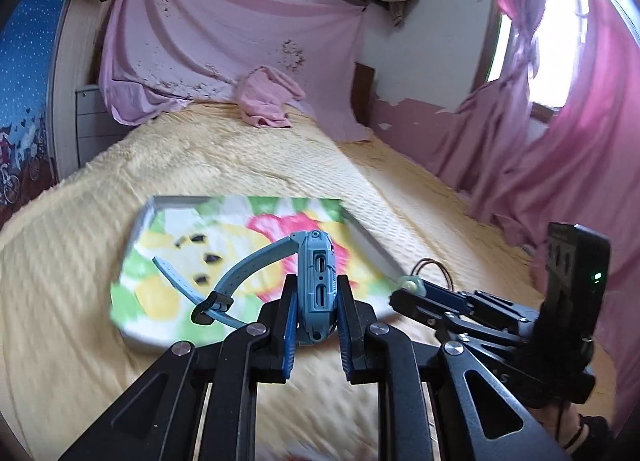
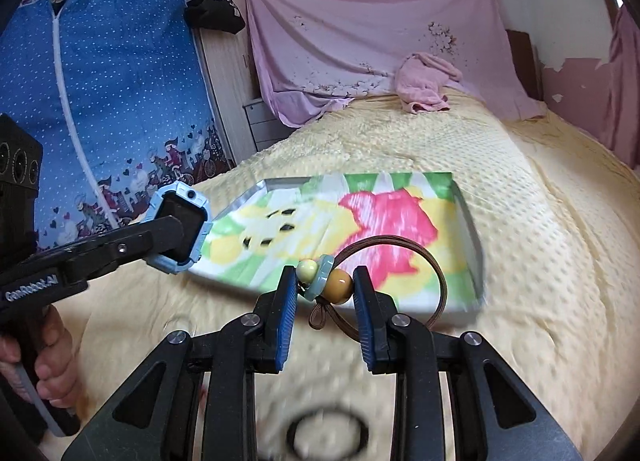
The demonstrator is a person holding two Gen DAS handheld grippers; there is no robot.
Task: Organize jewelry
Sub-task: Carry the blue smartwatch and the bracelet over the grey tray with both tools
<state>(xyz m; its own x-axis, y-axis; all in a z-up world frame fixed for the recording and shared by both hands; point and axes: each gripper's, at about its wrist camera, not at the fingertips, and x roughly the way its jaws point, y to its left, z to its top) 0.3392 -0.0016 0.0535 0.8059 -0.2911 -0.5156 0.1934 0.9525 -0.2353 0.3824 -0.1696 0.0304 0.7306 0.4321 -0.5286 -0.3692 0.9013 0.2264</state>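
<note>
The left gripper (image 1: 316,301) was clamped on a blue watch (image 1: 316,285), case standing on edge, strap trailing left. The right gripper (image 2: 324,293) pinched the beads of a brown hair tie (image 2: 400,257). The flowered tray (image 1: 362,235) lay on the yellow bedspread (image 1: 240,157) just ahead of both, slightly left of the right one.

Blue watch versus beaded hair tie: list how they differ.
The blue watch is a chunky plastic case on a flat strap; the beaded hair tie is a thin brown loop with round beads. The left gripper clamps the watch; the right gripper clamps the hair tie. Both hang above the floral tray.
</note>
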